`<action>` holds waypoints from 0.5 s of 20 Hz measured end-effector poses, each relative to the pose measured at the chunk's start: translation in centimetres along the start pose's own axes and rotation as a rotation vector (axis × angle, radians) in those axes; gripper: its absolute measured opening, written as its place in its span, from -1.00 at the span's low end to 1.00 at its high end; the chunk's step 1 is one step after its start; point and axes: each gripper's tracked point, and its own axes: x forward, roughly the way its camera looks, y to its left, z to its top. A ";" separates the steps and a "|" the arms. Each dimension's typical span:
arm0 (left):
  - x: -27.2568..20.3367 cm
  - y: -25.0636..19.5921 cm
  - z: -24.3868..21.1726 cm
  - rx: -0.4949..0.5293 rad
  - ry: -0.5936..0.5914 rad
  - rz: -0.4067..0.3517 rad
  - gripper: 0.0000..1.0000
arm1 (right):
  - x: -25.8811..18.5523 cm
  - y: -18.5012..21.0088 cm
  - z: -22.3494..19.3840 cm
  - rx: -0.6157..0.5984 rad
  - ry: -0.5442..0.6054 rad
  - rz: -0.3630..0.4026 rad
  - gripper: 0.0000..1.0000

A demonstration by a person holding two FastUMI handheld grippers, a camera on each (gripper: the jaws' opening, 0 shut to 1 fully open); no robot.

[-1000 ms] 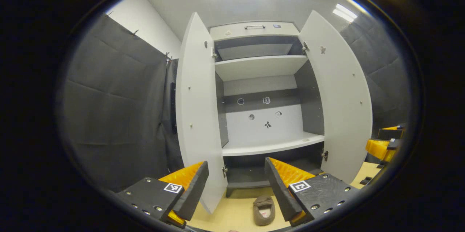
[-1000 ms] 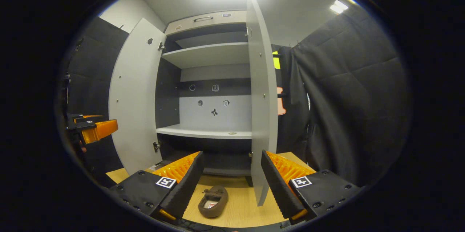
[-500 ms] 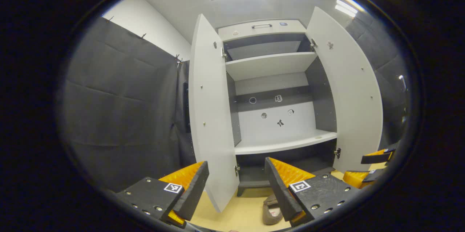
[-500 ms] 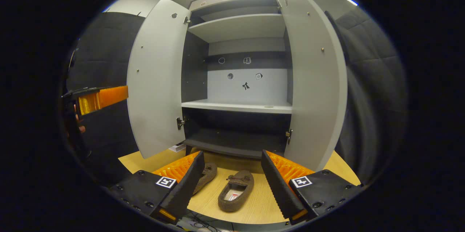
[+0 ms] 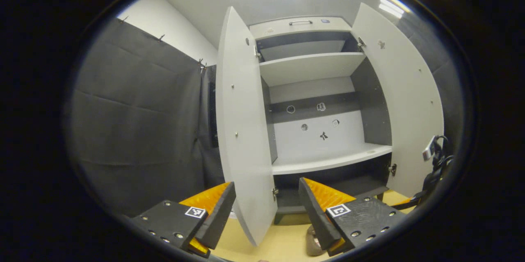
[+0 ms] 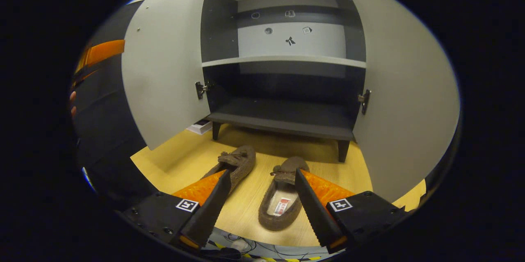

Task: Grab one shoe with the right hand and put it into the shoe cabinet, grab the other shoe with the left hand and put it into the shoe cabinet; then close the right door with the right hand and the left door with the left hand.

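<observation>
Between our right gripper [image 6: 260,204] fingers, spread wide and gripping nothing, right shoe [image 6: 280,200] is lying on floor [image 6: 176,159], heel toward us. Left shoe [image 6: 234,163] is lying just beyond left finger. Ahead, cabinet [image 6: 283,118] is standing open. Our left gripper [image 5: 266,213] is hovering, fingers apart, facing left door [image 5: 246,131] edge.

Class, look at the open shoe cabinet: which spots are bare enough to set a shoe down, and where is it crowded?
Bare: the dark bottom shelf and the pale shelf above it, between both open doors. Crowded: the floor out front, where both shoes lie.
</observation>
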 end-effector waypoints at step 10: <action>0.5 2.8 -2.1 0.024 0.052 0.069 0.80 | 6.1 -0.6 -4.8 0.063 0.232 0.020 0.90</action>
